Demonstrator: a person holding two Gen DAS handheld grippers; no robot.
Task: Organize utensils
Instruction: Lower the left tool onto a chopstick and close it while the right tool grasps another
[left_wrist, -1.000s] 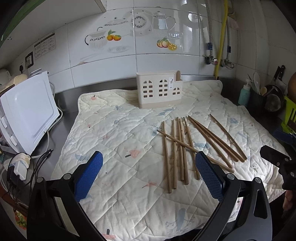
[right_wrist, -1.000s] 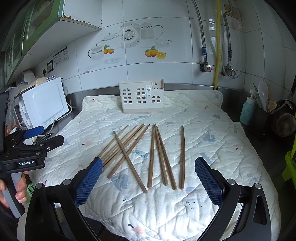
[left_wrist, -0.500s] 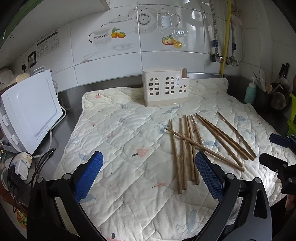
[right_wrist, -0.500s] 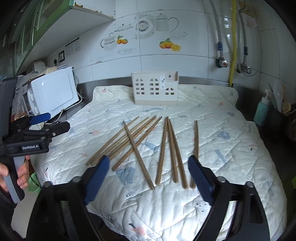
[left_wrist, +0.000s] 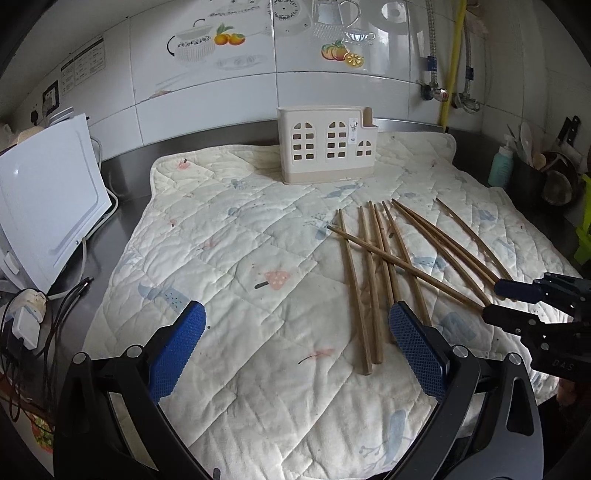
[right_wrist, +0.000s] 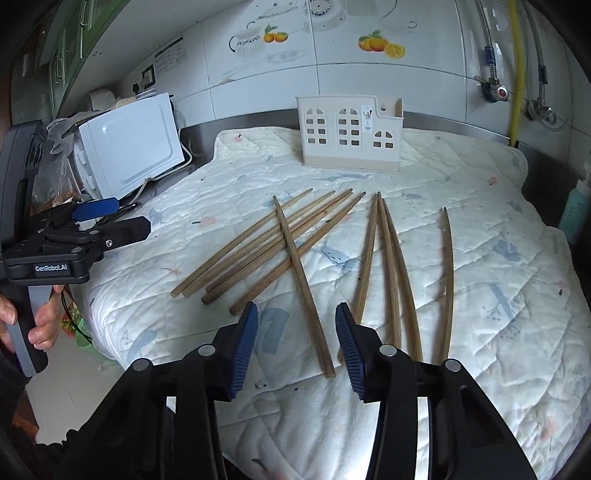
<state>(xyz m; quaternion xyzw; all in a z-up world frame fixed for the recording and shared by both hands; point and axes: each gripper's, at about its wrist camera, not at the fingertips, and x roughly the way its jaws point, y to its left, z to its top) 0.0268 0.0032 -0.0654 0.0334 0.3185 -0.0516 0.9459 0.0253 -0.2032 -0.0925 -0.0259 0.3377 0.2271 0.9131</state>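
My right tongs (right_wrist: 295, 336) had just been narrowing, unclenched, astride one crossing chopstick (right_wrist: 303, 284); my left tongs (left_wrist: 295, 347) gaped wide above the quilted mat (left_wrist: 236, 258).

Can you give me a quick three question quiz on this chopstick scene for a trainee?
1. True or false: the right gripper already clamps a chopstick.
2. How does the crossing chopstick lie relative to the group of four chopsticks? A) on top, across them B) under them C) apart from them
3. Fill in: the cream utensil holder stands upright on the quilted mat, at its ____ edge.

Key:
1. False. Its jaws have just been closing, with the chopstick's near end between them, but the pads do not press on it.
2. A
3. far (nearest the tiled wall)
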